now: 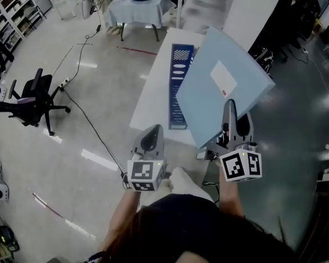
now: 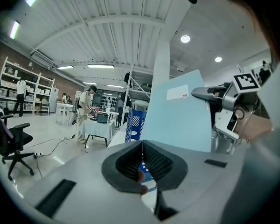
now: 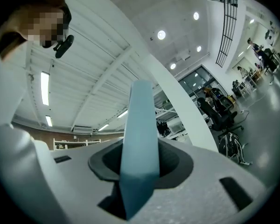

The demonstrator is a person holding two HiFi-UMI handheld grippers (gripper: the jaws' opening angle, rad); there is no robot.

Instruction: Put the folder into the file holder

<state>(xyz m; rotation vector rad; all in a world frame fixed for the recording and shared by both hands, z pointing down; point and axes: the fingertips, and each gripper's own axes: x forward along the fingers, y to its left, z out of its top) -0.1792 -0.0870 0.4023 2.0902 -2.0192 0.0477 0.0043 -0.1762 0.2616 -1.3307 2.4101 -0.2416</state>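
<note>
Head view, pale blue flat folder [image 1: 225,86]: it hangs tilted in the air at about 1 o'clock from the person, over the far side of the long white table [image 1: 153,92], not yet in anything.
Folder looks: a broad plain cover, card or plastic I cannot tell, with a white rectangular label [image 1: 223,79] near its middle; edge-on in the right gripper view it is thin.
Folder handling: probably light and fairly stiff, though the wide face may flex or swing. The smooth cover could slip, so a corner hold wants firm pads.
Right gripper [image 1: 228,126]: clamped on the folder's lower corner, at its 6 o'clock.
Left gripper [image 1: 151,141]: jaws pressed together on nothing, at the folder's 7 o'clock.
Dark blue file holder with white patterns [image 1: 179,86]: sits on the table at the folder's 9 o'clock, just beside it.
</note>
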